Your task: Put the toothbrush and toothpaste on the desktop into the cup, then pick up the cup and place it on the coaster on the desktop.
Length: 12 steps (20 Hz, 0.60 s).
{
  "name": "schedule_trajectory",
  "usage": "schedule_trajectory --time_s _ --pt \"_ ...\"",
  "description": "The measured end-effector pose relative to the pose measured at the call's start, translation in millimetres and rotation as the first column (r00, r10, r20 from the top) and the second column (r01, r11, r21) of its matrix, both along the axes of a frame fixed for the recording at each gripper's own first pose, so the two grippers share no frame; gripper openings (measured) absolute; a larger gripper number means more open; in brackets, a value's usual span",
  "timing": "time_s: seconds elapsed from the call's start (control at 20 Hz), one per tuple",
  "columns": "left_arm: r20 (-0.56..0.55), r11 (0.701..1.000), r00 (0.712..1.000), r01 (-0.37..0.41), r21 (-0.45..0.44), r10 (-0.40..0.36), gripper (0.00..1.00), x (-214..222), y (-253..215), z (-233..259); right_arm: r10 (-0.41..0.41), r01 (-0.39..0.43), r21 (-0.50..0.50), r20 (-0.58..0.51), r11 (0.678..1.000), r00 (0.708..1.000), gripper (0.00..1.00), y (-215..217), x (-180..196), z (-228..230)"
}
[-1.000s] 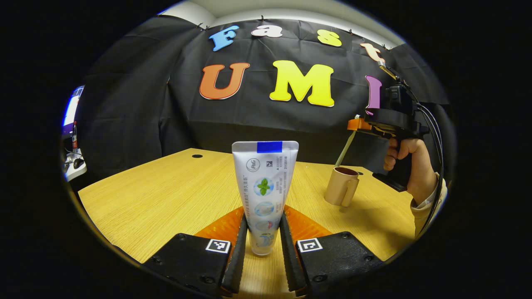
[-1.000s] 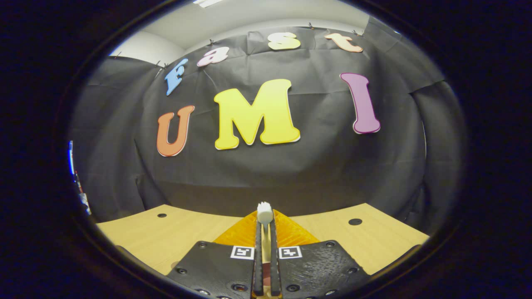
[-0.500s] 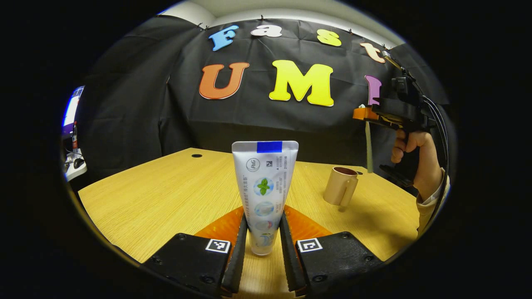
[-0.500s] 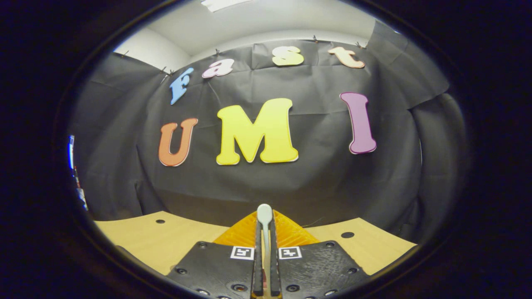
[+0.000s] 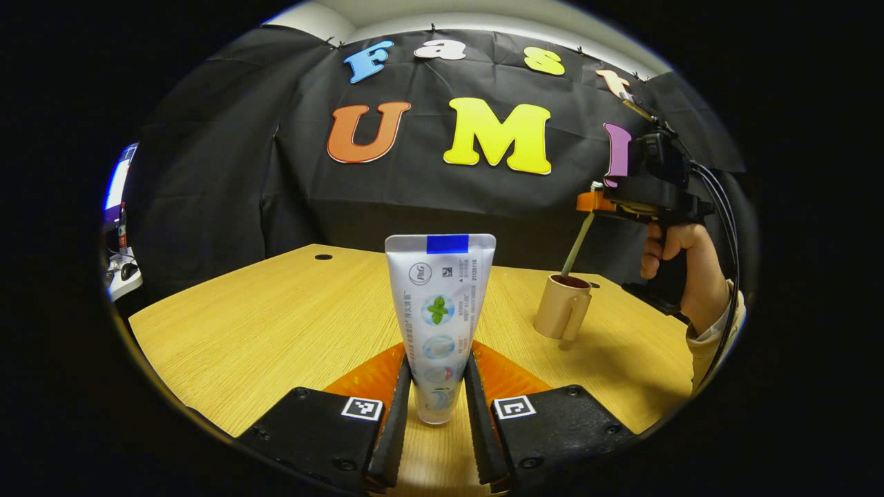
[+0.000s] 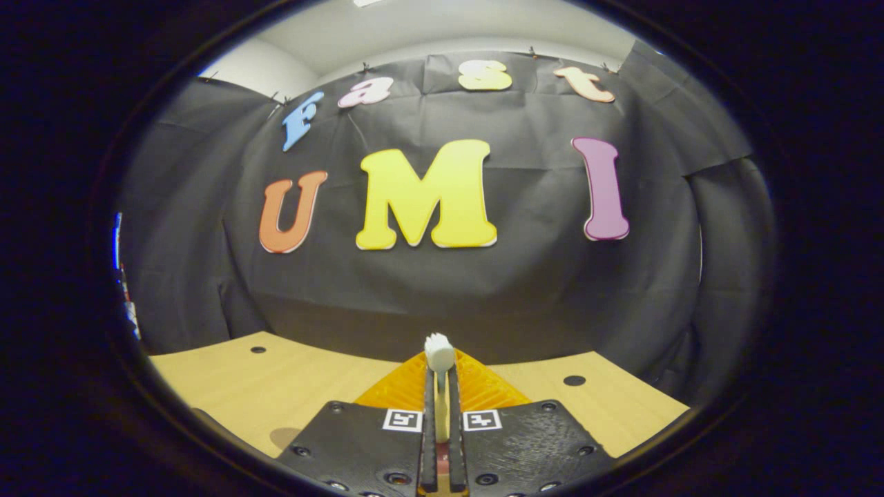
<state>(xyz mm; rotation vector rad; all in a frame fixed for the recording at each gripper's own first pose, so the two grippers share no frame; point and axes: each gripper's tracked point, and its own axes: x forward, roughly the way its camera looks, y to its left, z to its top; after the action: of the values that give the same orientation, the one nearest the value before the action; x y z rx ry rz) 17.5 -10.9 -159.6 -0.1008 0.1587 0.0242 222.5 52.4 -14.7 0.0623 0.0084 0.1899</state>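
Note:
My left gripper (image 5: 437,407) is shut on a white toothpaste tube (image 5: 440,314), held upright above the wooden desktop (image 5: 276,324). To the right stands a beige cup (image 5: 563,309) with its handle facing me. Above it, a hand holds the right gripper (image 5: 599,201). A pale toothbrush (image 5: 577,243) slants down from that gripper, and its lower end dips into the cup's mouth. In the right gripper view, my right gripper (image 6: 441,386) is shut on the toothbrush (image 6: 439,359), whose bristled head pokes up between the fingers.
The desktop (image 6: 276,386) has small round cable holes at the back. A monitor and desk clutter (image 5: 117,228) sit past the table's left edge. A sleeve and cables (image 5: 715,324) hang at the far right.
The right gripper has come down and tilted, so the toothbrush went from hanging straight beside the cup to slanting into its mouth. My left gripper and the toothpaste have stayed still.

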Motion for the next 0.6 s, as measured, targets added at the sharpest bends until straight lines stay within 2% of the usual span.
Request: schedule_trajectory --time_s 0.2,0.25,0.35,0.4,0.55,0.6 --pt "-0.002 1.000 1.000 -0.001 -0.002 0.001 0.44 0.4 -0.8 -1.3 -0.022 0.022 -0.003 -0.100 1.000 0.995 0.07 -8.2 12.9 -30.1" --pt "-0.007 1.000 1.000 0.001 -0.003 -0.001 0.44 0.7 -1.2 -2.2 -0.014 0.012 -0.021 -0.136 1.000 0.991 0.10 -5.6 18.5 -43.8" --pt "-0.010 1.000 1.000 0.006 -0.003 -0.006 0.45 0.9 -2.1 -2.4 -0.012 -0.003 -0.070 -0.210 0.998 0.978 0.37 -4.0 15.4 -67.8" --pt "-0.010 1.000 1.000 0.007 0.000 -0.007 0.44 1.8 -2.5 -1.7 -0.009 -0.012 -0.086 -0.241 0.996 0.971 0.46 -2.4 15.7 -78.6" --pt "-0.014 1.000 1.000 0.013 0.008 -0.013 0.44 10.3 -8.9 3.2 0.015 -0.038 -0.083 -0.260 0.996 0.966 0.98 -1.4 10.8 -86.8" --pt "-0.014 1.000 1.000 0.018 0.002 -0.018 0.44 13.5 -11.6 5.3 0.016 -0.038 -0.084 -0.250 0.996 0.968 0.98 -3.7 9.1 -84.0"
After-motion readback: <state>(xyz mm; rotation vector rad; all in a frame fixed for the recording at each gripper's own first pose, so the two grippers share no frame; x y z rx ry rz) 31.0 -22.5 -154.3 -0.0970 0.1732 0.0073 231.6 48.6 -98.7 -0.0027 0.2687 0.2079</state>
